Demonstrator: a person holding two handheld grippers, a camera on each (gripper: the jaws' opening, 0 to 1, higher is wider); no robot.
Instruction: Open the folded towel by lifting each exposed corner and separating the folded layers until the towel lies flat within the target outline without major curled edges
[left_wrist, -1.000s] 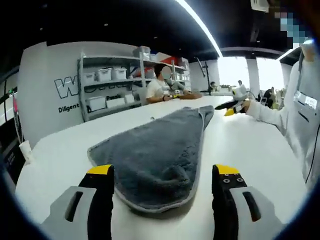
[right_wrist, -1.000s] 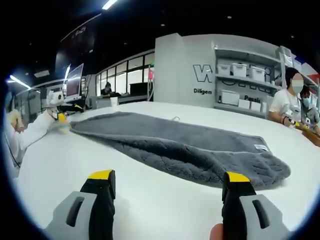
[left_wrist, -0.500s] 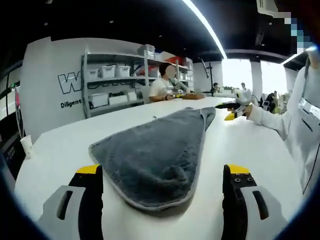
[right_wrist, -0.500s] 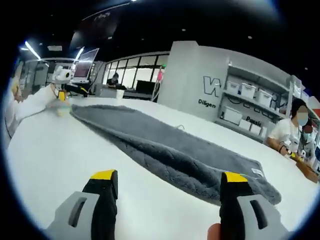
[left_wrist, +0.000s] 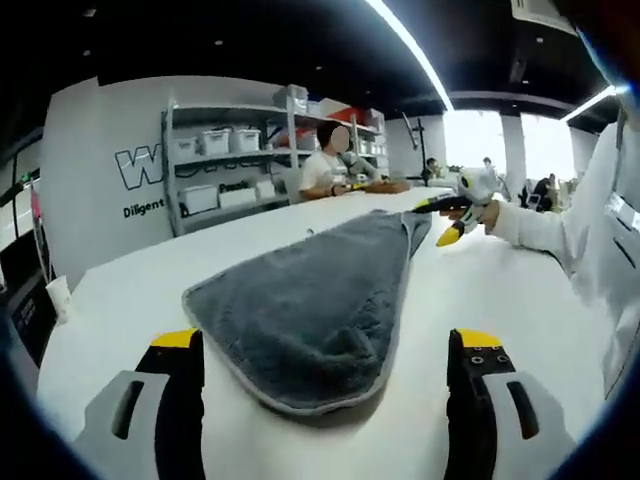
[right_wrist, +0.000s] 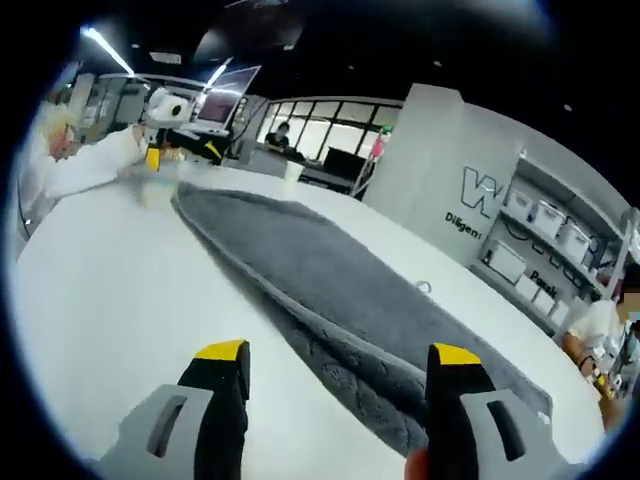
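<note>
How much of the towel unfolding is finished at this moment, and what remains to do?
Little looks done: the grey towel lies folded on the white table, its layers stacked along the long edge. In hand: nothing yet; the left gripper and right gripper are both open at opposite ends of it. Left: lifting each corner, separating the layers, flattening it. No target outline is visible.

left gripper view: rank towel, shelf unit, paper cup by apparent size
1. Towel, largest, though it is also nearest the camera.
2. Shelf unit, far off, so its true size is unsure.
3. Paper cup, smallest.
</note>
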